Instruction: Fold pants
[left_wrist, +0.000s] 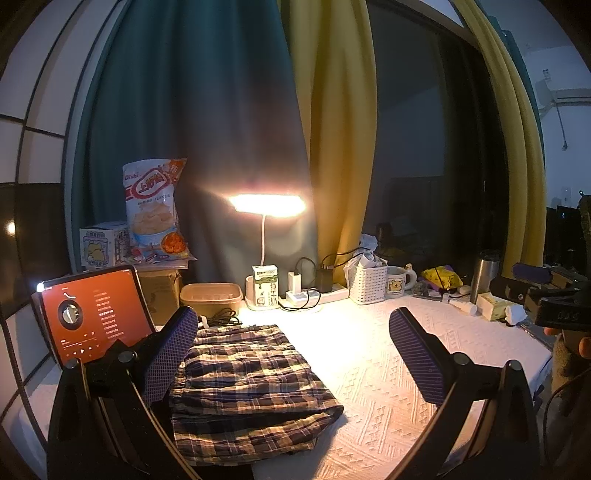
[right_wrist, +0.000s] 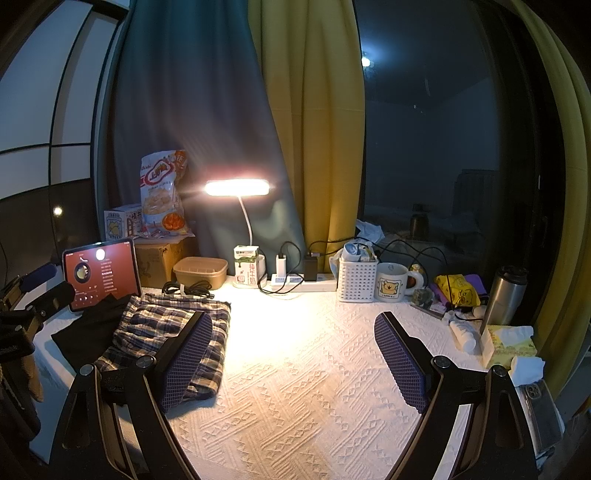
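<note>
Plaid pants (left_wrist: 247, 384) folded on the white tablecloth (left_wrist: 388, 369).
Left gripper (left_wrist: 295, 365) and right gripper (right_wrist: 295, 365): jaws apart, holding nothing.

Navy-and-tan plaid pants (left_wrist: 243, 380) lie on a white diamond-textured tablecloth (left_wrist: 373, 373).

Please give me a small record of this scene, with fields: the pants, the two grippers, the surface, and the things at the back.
pants: plaid pants, folded in a stack, lying on the left side
left gripper: open, holds nothing
right gripper: open, holds nothing
surface: white textured cloth
back row: lit desk lamp, milk carton, white basket, bear mug
left edge: tablet, screen on
</note>
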